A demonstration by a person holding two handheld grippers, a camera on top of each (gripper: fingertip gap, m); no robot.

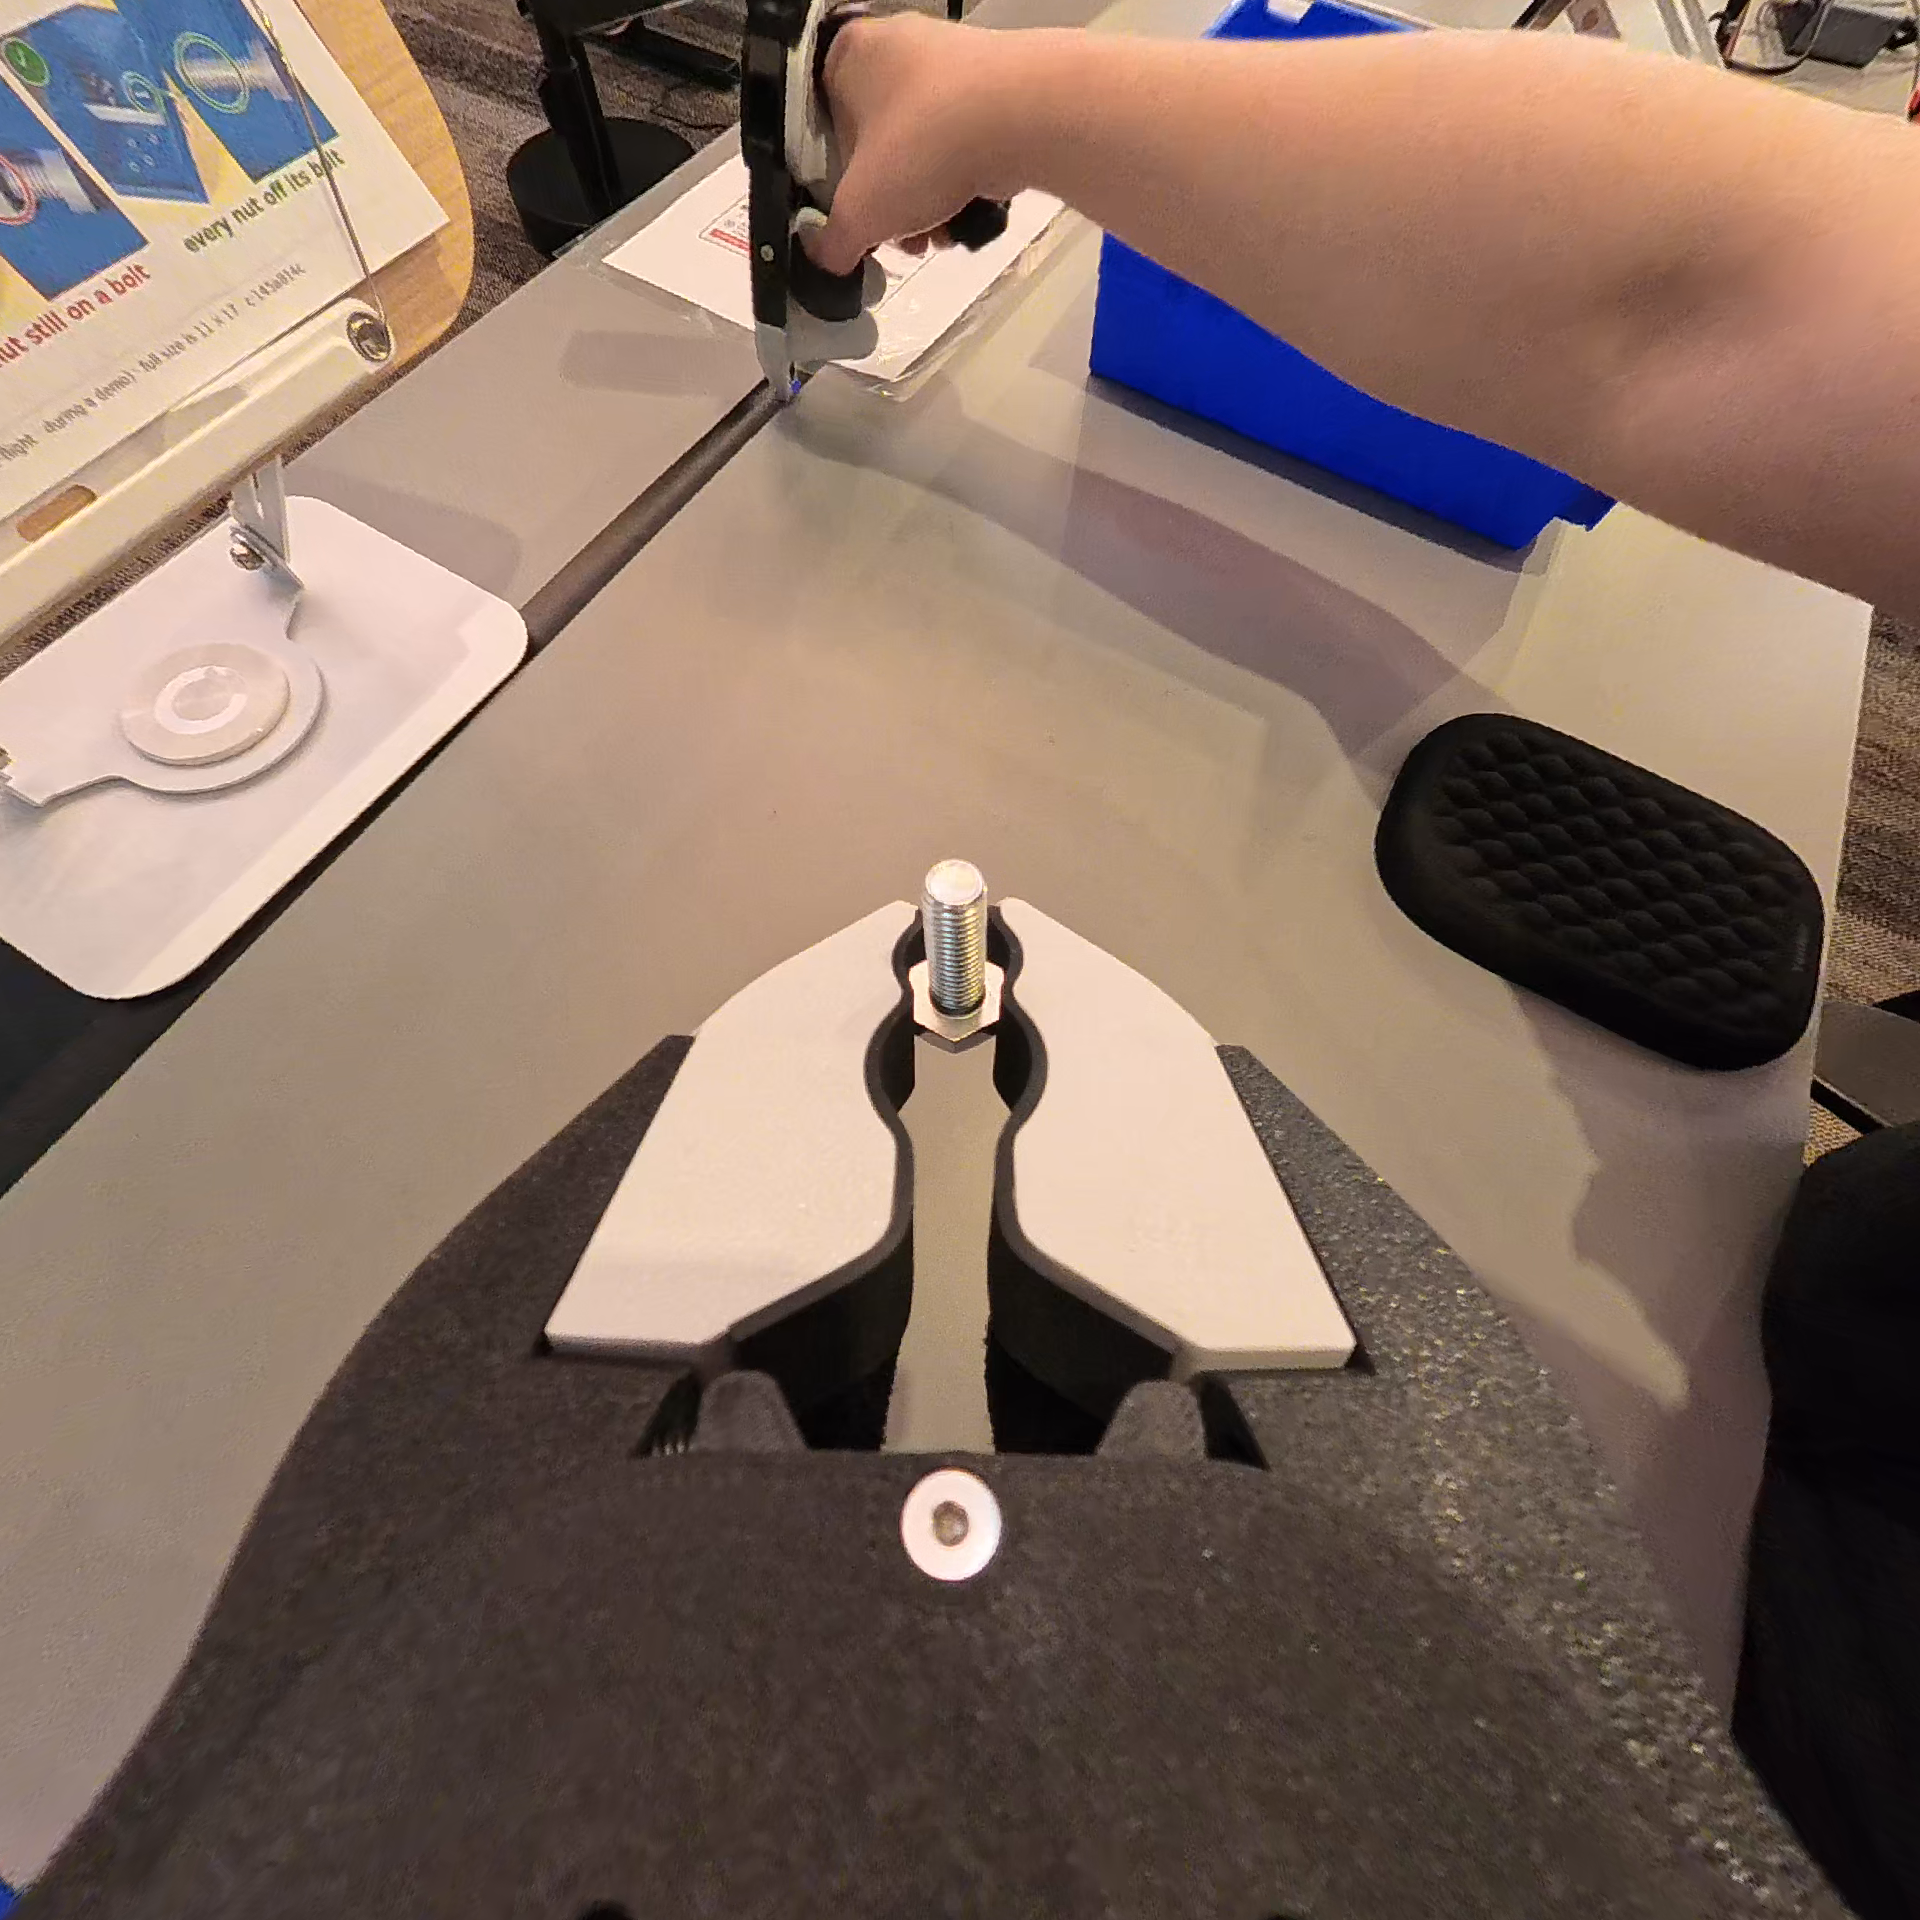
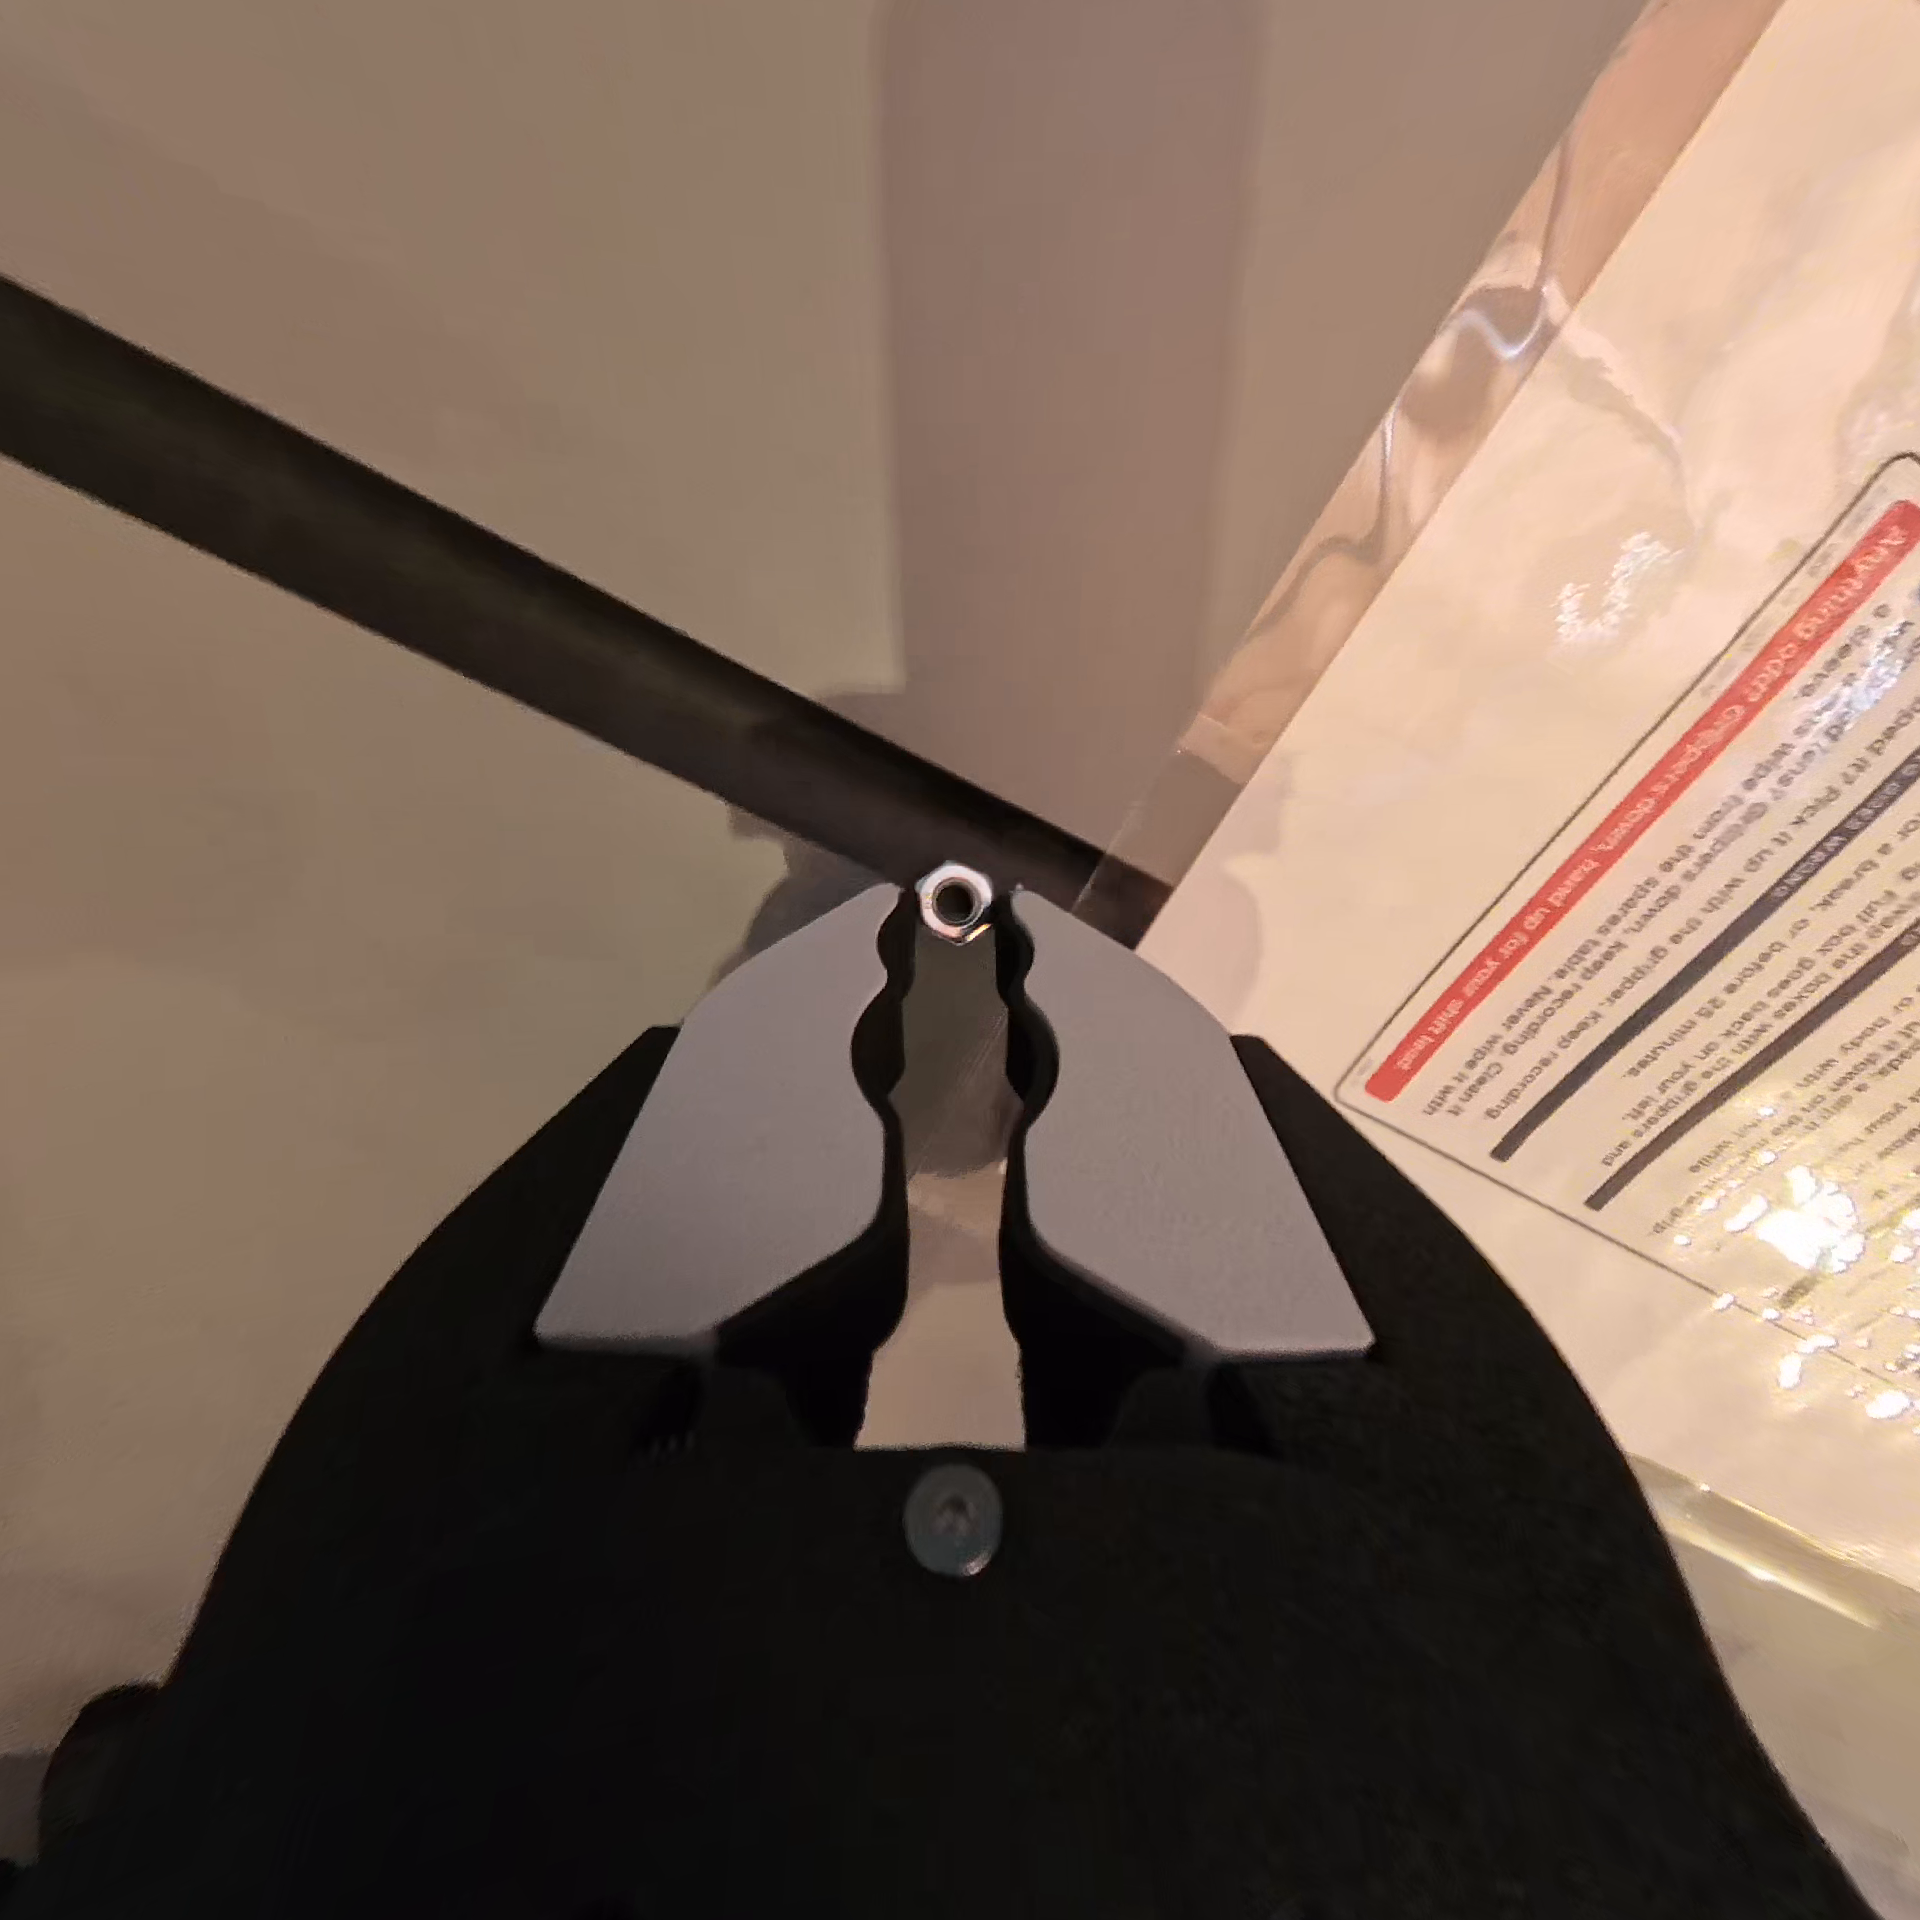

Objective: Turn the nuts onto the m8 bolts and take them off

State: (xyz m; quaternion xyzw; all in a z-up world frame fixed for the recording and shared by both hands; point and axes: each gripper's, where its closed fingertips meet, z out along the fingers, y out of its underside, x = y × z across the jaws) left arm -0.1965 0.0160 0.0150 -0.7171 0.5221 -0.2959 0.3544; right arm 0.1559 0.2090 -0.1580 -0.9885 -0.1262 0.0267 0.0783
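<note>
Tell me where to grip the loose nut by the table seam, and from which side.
Grip the nut across two opposite flat sides, coming straight down from above. It lies flat on the table, hole up, so only its sides offer grip. The right gripper fingers already straddle it.

An office-like demo station: a grey worktop (image 1: 727,727) carries an instruction sheet on a white stand (image 1: 260,665). Beyond the stand lie carpeted floor (image 1: 468,62) and a black pedestal base (image 1: 592,171); across from it sit a blue bin (image 1: 1299,364) and black wrist pad (image 1: 1600,888).
</note>
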